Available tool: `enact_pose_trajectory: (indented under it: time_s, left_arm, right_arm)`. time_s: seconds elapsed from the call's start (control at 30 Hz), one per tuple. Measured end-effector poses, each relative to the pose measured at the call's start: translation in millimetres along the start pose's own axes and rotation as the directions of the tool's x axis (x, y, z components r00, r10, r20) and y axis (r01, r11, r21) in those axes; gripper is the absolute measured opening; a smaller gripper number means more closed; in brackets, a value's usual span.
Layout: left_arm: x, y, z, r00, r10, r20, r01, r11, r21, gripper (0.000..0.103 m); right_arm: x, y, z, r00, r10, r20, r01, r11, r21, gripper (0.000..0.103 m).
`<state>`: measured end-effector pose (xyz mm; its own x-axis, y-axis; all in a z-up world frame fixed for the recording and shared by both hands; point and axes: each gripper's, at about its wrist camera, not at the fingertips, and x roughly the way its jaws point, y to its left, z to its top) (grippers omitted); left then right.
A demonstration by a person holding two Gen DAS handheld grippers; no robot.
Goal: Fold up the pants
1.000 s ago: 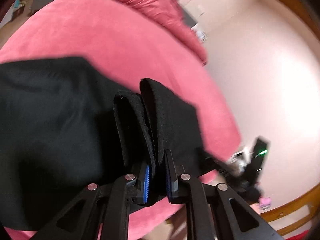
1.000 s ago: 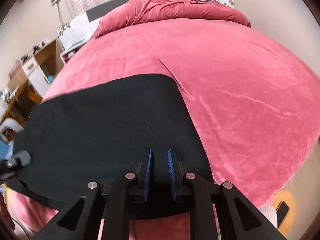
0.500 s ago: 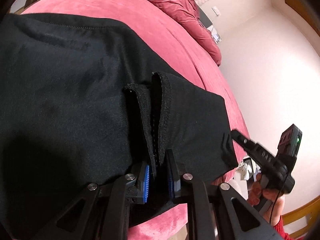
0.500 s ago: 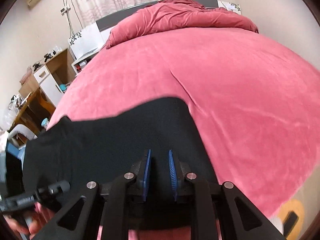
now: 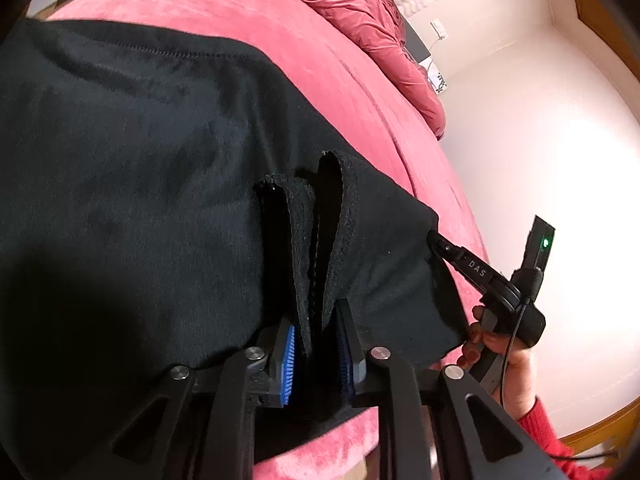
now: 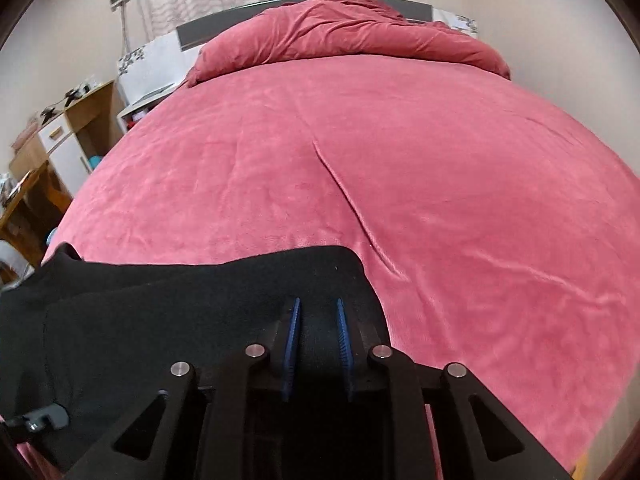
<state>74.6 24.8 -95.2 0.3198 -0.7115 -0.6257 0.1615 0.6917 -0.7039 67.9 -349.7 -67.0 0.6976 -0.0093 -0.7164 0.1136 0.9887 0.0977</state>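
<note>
Black, soft knit pants (image 5: pixel 168 184) lie on the red plush bed (image 6: pixel 400 168). Left tongs (image 5: pixel 316 354) and right tongs (image 6: pixel 318 344), just opening, straddle fabric folds loosely.

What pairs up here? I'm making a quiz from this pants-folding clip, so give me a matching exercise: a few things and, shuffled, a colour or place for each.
Things:
1. pants
2. bedspread
3. sleeve
4. desk

Descriptions:
A. wood and white, beside the bed
B. black, lying at the near edge of the bed
C. pink-red, smooth across the mattress
D. bright red, at the wrist of the hand holding the other gripper

Pairs: 1-B, 2-C, 3-D, 4-A
</note>
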Motion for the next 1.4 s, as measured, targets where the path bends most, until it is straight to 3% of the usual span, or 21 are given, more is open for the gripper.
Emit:
enact_pose_trajectory:
  time_s: [0.1, 0.13, 0.27, 0.37, 0.43, 0.53, 0.67, 0.77, 0.87, 0.97, 1.03, 1.13, 1.23, 1.33, 1.4]
  left_arm:
    - [-19, 3, -7, 1.000, 0.001, 0.019, -0.001, 1.000, -0.006, 0.025]
    - [-26, 3, -10, 0.999, 0.017, 0.031, -0.017, 1.000, 0.000, 0.029]
    - [-61, 10, -27, 0.990, 0.097, 0.104, -0.096, 0.995, -0.014, 0.029]
    - [-89, 26, -35, 0.979, 0.131, 0.155, -0.116, 0.988, -0.100, 0.030]
    - [-108, 36, -40, 0.966, 0.167, 0.197, -0.138, 0.979, -0.152, 0.030]
    - [-134, 52, -50, 0.946, 0.220, 0.238, -0.164, 0.959, -0.232, 0.031]
    - [-155, 68, -63, 0.926, 0.284, 0.248, -0.198, 0.926, -0.321, 0.032]
    - [-167, 77, -67, 0.921, 0.294, 0.257, -0.173, 0.897, -0.407, 0.034]
    - [-181, 87, -74, 0.920, 0.283, 0.270, -0.130, 0.872, -0.473, 0.040]
    - [-186, 96, -80, 0.929, 0.276, 0.247, -0.106, 0.837, -0.537, 0.063]
    - [-183, 101, -83, 0.945, 0.231, 0.232, -0.061, 0.821, -0.568, 0.063]
    - [-174, 99, -82, 0.957, 0.211, 0.200, -0.068, 0.831, -0.552, 0.063]
    - [-159, 100, -82, 0.982, 0.123, 0.146, -0.022, 0.831, -0.556, 0.063]
    - [-151, 100, -80, 0.981, 0.146, 0.126, -0.051, 0.828, -0.559, 0.063]
    - [-147, 102, -77, 0.980, 0.149, 0.134, -0.043, 0.809, -0.586, 0.063]
  right_arm:
    - [-25, 8, -9, 0.994, 0.098, 0.040, -0.100, 0.993, 0.054, 0.047]
    - [-32, 15, -16, 0.988, 0.148, 0.045, -0.151, 0.987, 0.061, 0.047]
    - [-40, 53, -41, 0.975, 0.220, 0.011, -0.220, 0.975, -0.016, 0.047]
    - [-43, 78, -57, 0.961, 0.275, 0.001, -0.275, 0.961, -0.044, 0.041]
    - [-44, 96, -67, 0.944, 0.330, -0.021, -0.331, 0.941, -0.067, 0.032]
    - [-52, 122, -82, 0.930, 0.366, -0.037, -0.367, 0.917, -0.157, 0.028]
    - [-49, 146, -100, 0.946, 0.318, -0.066, -0.323, 0.908, -0.266, 0.028]
    - [-47, 143, -101, 0.940, 0.334, -0.067, -0.340, 0.912, -0.231, 0.028]
    - [-46, 137, -101, 0.932, 0.355, -0.069, -0.362, 0.911, -0.200, 0.028]
    - [-47, 136, -102, 0.930, 0.360, -0.067, -0.366, 0.909, -0.197, 0.028]
    - [-48, 136, -102, 0.929, 0.363, -0.066, -0.369, 0.909, -0.195, 0.028]
    - [-48, 133, -101, 0.927, 0.370, -0.066, -0.375, 0.908, -0.188, 0.028]
    - [-49, 129, -101, 0.925, 0.375, -0.068, -0.381, 0.906, -0.184, 0.028]
    - [-49, 127, -101, 0.924, 0.377, -0.068, -0.383, 0.905, -0.184, 0.028]
    - [-49, 125, -100, 0.923, 0.378, -0.068, -0.384, 0.905, -0.183, 0.028]
